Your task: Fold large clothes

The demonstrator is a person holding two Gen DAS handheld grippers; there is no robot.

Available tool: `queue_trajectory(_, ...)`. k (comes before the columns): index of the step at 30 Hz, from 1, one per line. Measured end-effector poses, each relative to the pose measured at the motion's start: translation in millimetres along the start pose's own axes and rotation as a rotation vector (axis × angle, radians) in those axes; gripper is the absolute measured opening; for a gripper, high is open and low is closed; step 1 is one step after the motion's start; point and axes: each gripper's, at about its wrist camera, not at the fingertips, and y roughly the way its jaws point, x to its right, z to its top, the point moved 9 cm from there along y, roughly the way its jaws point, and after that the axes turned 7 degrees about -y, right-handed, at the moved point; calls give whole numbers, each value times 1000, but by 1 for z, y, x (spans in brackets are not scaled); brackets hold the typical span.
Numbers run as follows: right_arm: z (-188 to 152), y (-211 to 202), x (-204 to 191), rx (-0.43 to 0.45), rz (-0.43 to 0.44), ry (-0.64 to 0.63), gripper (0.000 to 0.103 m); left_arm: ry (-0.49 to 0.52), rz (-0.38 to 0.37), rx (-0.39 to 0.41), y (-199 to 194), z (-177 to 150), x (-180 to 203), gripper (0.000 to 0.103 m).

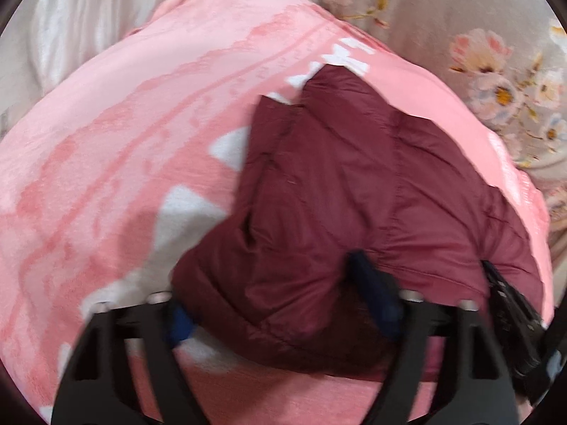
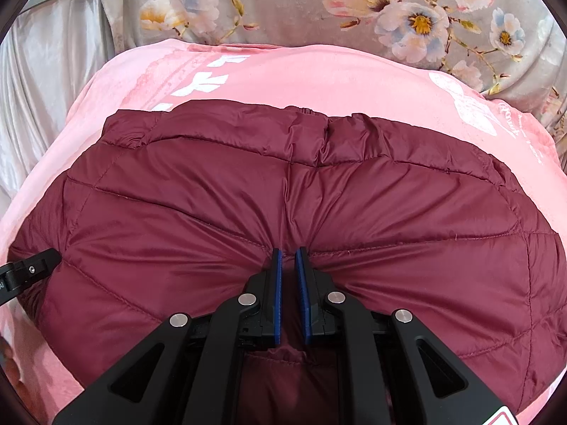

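Note:
A maroon quilted puffer jacket [image 2: 283, 191] lies on a pink blanket [image 2: 319, 74]. My right gripper [image 2: 288, 253] is shut on a pinch of the jacket's near edge, with fabric bunched between its blue pads [image 2: 277, 283]. In the left wrist view the jacket [image 1: 354, 191] lies ahead and to the right. My left gripper [image 1: 269, 290] stands wide open around the jacket's near left corner, with one blue pad [image 1: 372, 290] on the fabric and the other [image 1: 180, 322] partly under it. The right gripper's tip shows at the right edge [image 1: 510, 304]. The left wrist view is blurred.
The pink blanket [image 1: 106, 163] with white lettering covers the bed. A grey floral bedspread [image 2: 389, 7] lies behind it, and also shows in the left wrist view [image 1: 496, 71]. Pale satin fabric [image 2: 46, 63] hangs at the far left.

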Motion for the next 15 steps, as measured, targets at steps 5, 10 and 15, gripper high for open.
queue_trajectory(5, 0, -1, 2, 4, 27, 21, 13, 44, -73, 29, -26, 5, 29, 19)
queue_trajectory(10, -12, -40, 10, -8, 171, 127, 13, 98, -173, 98, -70, 21, 62, 15)
queue_trajectory(15, -49, -68, 12, -48, 234, 133, 12, 169, -251, 154, -106, 25, 99, 15)
